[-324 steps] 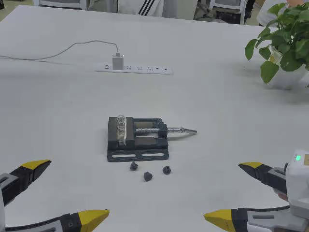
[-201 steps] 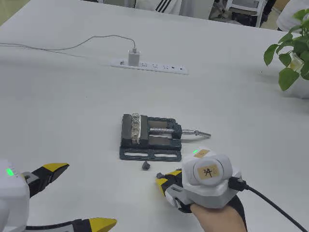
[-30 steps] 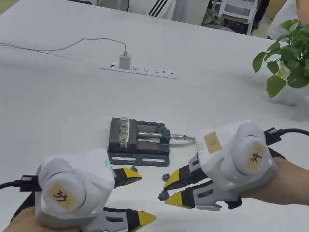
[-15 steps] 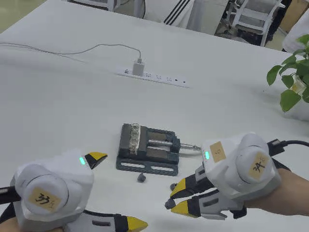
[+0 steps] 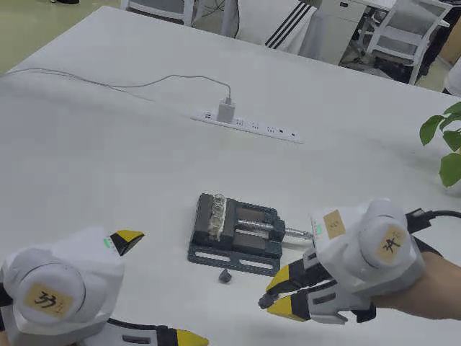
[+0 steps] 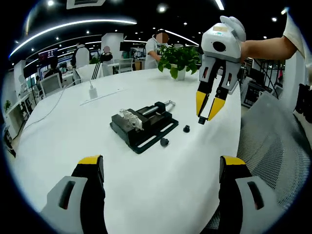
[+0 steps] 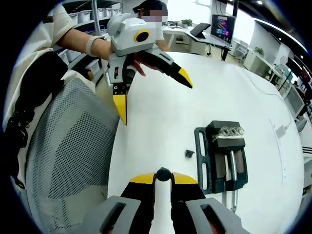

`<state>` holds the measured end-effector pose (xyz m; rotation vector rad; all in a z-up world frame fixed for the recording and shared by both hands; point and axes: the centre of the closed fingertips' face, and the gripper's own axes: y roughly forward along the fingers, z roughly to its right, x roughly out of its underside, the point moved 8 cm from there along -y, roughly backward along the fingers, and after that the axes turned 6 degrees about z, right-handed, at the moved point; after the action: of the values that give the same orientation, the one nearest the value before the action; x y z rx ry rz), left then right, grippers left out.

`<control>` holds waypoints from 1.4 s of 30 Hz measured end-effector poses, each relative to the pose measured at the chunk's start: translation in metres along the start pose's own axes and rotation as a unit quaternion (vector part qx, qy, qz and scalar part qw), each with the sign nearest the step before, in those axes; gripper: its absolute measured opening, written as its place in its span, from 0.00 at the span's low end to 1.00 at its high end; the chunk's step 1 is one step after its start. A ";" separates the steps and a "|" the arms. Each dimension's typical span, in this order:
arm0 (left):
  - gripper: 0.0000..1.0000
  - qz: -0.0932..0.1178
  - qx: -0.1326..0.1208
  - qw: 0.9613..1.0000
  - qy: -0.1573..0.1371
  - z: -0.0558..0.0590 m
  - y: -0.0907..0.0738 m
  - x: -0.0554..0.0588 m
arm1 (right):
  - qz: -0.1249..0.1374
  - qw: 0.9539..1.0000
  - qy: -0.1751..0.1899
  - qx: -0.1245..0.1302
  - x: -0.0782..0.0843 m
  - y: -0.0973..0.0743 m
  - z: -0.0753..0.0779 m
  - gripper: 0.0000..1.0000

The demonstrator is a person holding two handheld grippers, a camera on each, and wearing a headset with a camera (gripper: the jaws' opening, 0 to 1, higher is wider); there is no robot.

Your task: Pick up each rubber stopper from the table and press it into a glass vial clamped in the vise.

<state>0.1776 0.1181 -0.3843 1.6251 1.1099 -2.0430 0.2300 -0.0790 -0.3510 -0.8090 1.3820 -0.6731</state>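
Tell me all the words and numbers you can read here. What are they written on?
"33": handwritten on the round label on the back of the left gripper.
"34": handwritten on the round tag on the back of the right gripper.
Square sticker on the right gripper: its mark is too small to read.
Screen in the room: too blurred to read.

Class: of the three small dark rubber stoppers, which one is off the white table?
The stopper pinched between the yellow-tipped jaws of the right gripper; the other two stoppers lie on the table by the dark metal vise.
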 end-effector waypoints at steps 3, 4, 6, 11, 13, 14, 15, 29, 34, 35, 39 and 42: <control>0.96 -0.002 0.000 1.000 -0.003 -0.001 -0.001 0.002 | -0.007 1.000 -0.006 -0.002 -0.003 -0.003 0.011 0.07; 0.96 -0.001 -0.001 1.000 -0.003 -0.001 -0.002 0.002 | -0.009 1.000 -0.008 -0.001 -0.005 -0.004 0.017 0.07; 0.96 0.000 0.000 1.000 -0.003 -0.001 -0.002 0.001 | -0.013 1.000 -0.011 0.001 -0.008 -0.005 0.026 0.07; 0.94 0.003 0.000 1.000 -0.006 -0.003 -0.003 0.001 | -0.024 0.999 -0.029 0.005 -0.018 -0.009 0.050 0.07; 0.93 0.004 0.000 1.000 -0.006 -0.003 -0.003 0.001 | -0.026 0.999 -0.037 0.006 -0.023 -0.012 0.060 0.07; 0.93 0.003 0.000 1.000 -0.005 -0.004 -0.002 0.001 | -0.029 0.999 -0.042 0.005 -0.026 -0.013 0.066 0.07; 0.93 0.003 0.001 1.000 -0.005 -0.004 -0.002 0.001 | -0.033 0.998 -0.047 0.005 -0.028 -0.014 0.071 0.07; 0.90 0.002 0.007 1.000 -0.010 -0.007 0.003 0.000 | -0.078 0.991 -0.111 -0.012 -0.062 -0.002 0.129 0.07; 0.90 0.001 0.006 1.000 -0.012 -0.009 0.005 0.001 | -0.091 0.988 -0.121 -0.021 -0.069 0.009 0.144 0.06; 0.90 0.001 0.005 1.000 -0.012 -0.009 0.005 0.001 | -0.095 0.987 -0.125 -0.021 -0.068 0.013 0.148 0.06; 0.90 -0.001 0.002 1.000 -0.014 -0.012 0.005 0.002 | -0.111 0.984 -0.138 -0.029 -0.070 0.022 0.153 0.06; 0.90 -0.001 0.000 1.000 -0.017 -0.013 0.005 0.003 | -0.128 0.979 -0.154 -0.035 -0.071 0.034 0.158 0.06</control>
<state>0.1885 0.1246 -0.3894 1.5840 1.0995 -2.0645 0.3797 0.0141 -0.3360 -1.1115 1.0353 -0.6664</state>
